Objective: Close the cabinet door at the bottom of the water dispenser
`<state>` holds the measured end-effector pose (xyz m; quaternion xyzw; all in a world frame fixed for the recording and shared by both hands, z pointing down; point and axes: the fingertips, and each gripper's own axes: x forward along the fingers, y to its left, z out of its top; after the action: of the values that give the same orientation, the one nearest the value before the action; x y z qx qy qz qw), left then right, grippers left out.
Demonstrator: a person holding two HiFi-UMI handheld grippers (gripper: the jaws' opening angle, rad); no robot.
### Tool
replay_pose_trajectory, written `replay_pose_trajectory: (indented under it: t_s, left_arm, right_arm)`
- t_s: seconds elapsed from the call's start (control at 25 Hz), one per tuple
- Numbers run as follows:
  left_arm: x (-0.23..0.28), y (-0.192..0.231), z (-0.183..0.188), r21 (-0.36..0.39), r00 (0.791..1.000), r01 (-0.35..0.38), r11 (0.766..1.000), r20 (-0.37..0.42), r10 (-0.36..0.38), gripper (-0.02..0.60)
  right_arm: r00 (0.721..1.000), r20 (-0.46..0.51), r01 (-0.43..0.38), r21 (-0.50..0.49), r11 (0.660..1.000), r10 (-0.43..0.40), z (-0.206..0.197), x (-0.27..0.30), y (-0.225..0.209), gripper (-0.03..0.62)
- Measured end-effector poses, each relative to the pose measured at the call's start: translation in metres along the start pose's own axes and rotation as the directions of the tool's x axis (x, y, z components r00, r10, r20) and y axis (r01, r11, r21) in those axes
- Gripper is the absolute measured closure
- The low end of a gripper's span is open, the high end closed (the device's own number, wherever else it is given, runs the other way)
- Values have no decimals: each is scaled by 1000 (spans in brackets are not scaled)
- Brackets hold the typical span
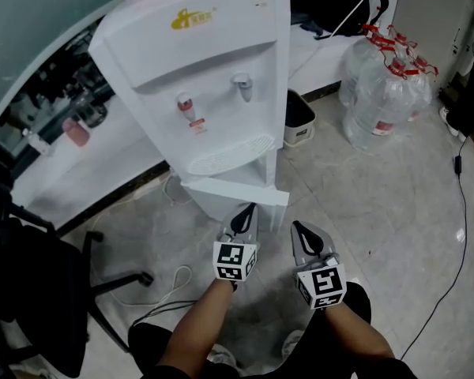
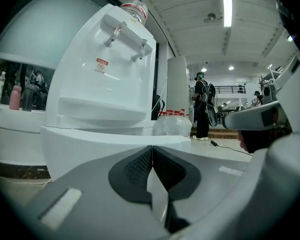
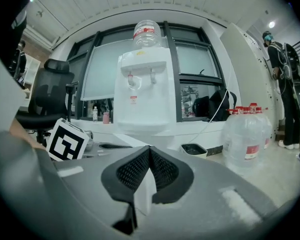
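We logged:
- cabinet door (image 1: 235, 192): stood open at the foot of the water dispenser (image 1: 197, 61), 12 o'clock from us.
- left gripper (image 1: 250, 210): jaws together, empty, tip at the door.
- right gripper (image 1: 299, 229): jaws together, empty, 3 o'clock of the left.

We judged a steady push far from the hinge best.

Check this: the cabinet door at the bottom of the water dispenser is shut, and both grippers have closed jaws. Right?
No: the head view shows the cabinet door standing open, swung out. The left gripper and right gripper do have closed jaws.
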<state>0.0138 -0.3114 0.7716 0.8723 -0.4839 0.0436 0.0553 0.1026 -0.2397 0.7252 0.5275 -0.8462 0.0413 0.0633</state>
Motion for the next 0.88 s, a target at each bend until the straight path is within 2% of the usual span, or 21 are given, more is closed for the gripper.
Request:
replay_pose_trajectory:
  t_s: [0.16, 0.64, 0.88]
  left_arm:
    - [8, 1, 1, 17, 1000, -1, 1000, 5, 1, 561]
    - [33, 9, 4, 91, 1000, 24, 996, -17, -23, 561]
    - [50, 15, 8, 89, 1000, 23, 996, -10, -22, 561]
  right_arm:
    - [1000, 8, 18, -27, 999, -17, -1, 8, -9, 591]
    - [999, 43, 35, -92, 995, -31, -11, 7, -1, 591]
    - [999, 37, 25, -106, 994, -22, -18, 12, -5, 591]
